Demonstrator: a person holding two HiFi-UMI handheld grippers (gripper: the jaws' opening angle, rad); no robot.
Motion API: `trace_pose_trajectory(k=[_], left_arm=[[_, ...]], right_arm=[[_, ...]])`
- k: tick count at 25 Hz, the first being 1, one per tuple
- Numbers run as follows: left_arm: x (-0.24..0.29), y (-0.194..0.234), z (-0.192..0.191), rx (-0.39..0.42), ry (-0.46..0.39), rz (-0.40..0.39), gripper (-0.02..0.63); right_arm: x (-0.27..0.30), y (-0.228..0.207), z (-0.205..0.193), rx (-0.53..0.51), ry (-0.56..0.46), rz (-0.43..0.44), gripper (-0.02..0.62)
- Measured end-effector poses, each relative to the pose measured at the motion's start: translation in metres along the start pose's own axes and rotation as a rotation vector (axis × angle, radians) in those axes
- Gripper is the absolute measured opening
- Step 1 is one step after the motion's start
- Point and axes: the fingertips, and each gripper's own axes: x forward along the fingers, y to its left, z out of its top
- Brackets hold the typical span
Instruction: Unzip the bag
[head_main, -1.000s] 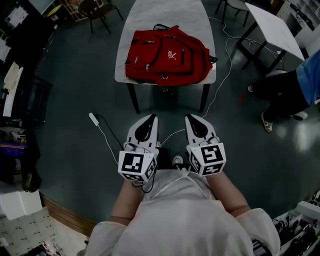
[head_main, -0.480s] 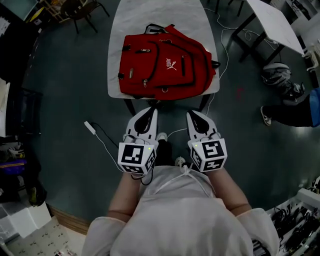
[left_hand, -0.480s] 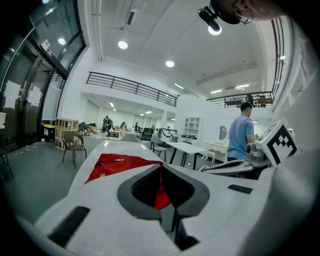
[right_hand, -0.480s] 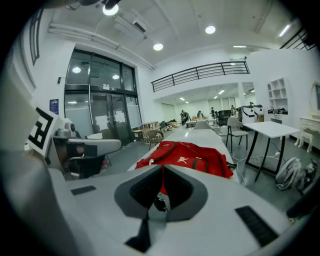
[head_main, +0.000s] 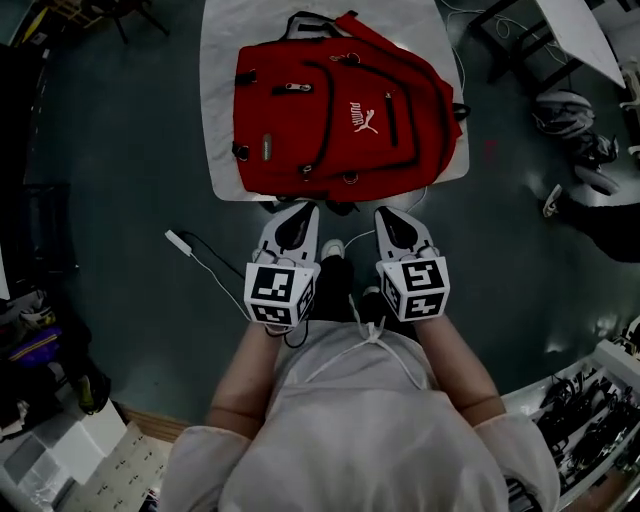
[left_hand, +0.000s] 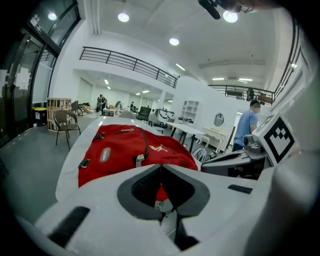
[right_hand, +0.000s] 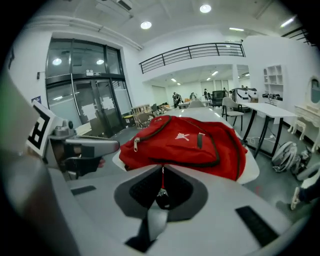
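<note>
A red backpack (head_main: 340, 110) lies flat on a white table (head_main: 222, 60), its zips closed, with pulls showing along the dark zip lines. My left gripper (head_main: 303, 207) and right gripper (head_main: 387, 212) hang side by side just short of the table's near edge, both pointing at the bag and touching nothing. In the left gripper view the backpack (left_hand: 125, 150) fills the middle beyond the left gripper (left_hand: 161, 166), whose jaws meet in a line. The right gripper (right_hand: 163, 167) is likewise shut and empty, with the backpack (right_hand: 185, 142) ahead of it.
A white cable with a plug (head_main: 178, 240) trails over the dark floor left of my legs. A second white table (head_main: 590, 35) stands at the upper right with a bag (head_main: 565, 110) on the floor beside it. Cluttered shelving (head_main: 600, 420) sits at the lower right.
Both grippers and the head have come closer to the table, so the backpack looks larger and nearer. The person at the right has moved out of the head view.
</note>
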Motion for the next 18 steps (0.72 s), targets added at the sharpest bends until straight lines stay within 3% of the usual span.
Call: trace_pose_trajectory(k=[10, 13, 18], left_arm=[[0.065, 0.038, -0.068, -0.081, 0.084, -0.044, 0.023], [0.074, 0.045, -0.081, -0.08, 0.122, -0.041, 0.021], [0.086, 0.053, -0.094, -0.094, 0.169, -0.033, 0.023]], right_arm=[[0.078, 0.031, -0.081, 0.042, 0.173, 0.09, 0.034], [0.098, 0.036, -0.099, 0.071, 0.213, 0.114, 0.153], [0.129, 0.03, -0.112, 0.04, 0.244, 0.066, 0.186]])
